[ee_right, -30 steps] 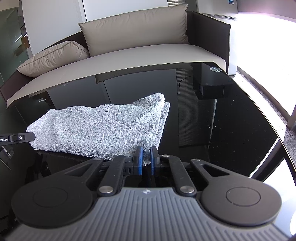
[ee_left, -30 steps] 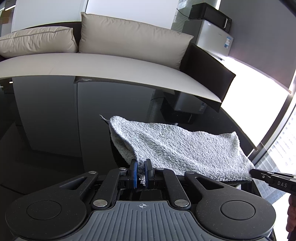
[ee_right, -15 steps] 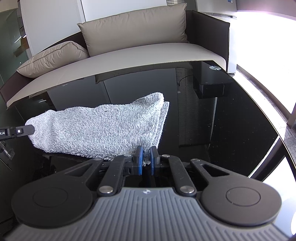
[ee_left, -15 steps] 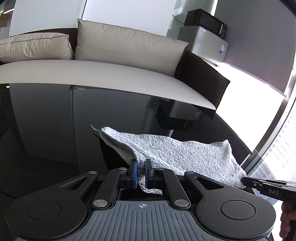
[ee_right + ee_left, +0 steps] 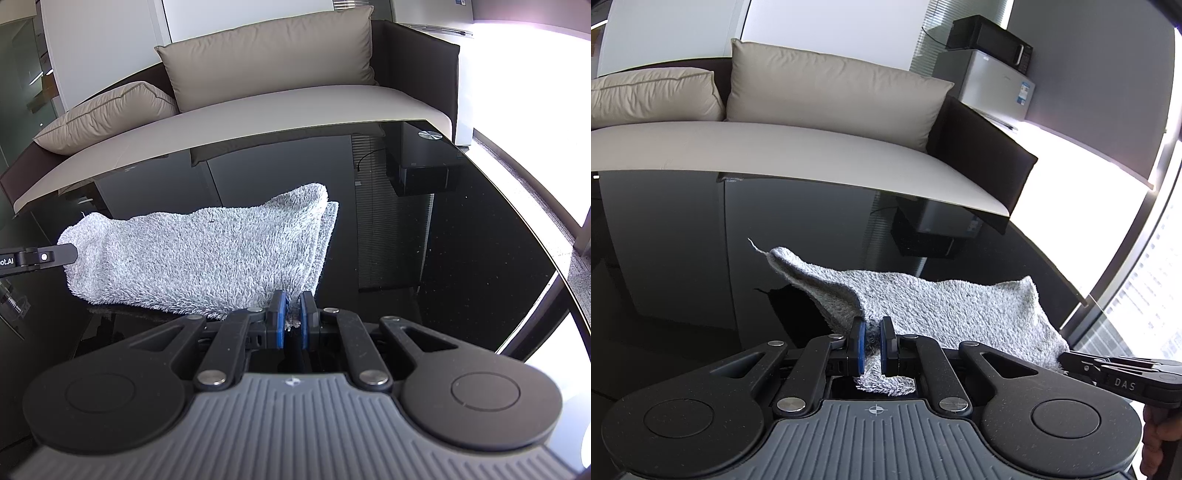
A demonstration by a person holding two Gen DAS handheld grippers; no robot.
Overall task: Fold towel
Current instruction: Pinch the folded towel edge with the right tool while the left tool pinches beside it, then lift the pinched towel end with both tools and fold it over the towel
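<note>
A grey terry towel lies folded on the black glass table, its near edge lifted. My left gripper is shut on the towel's near left corner, with cloth bunched between the blue pads. My right gripper is shut on the near right corner of the towel. Each gripper's tip shows in the other view: the right one at the towel's right end, the left one at its left end.
A beige sofa with two cushions stands right behind the table's far edge. A cabinet with a microwave is at the back right. The table's right edge borders a bright window.
Both grippers have lifted the towel's near edge and carried it a little away from the sofa. The left corner now stands up in a peak, and more cloth hangs through the left pads.
</note>
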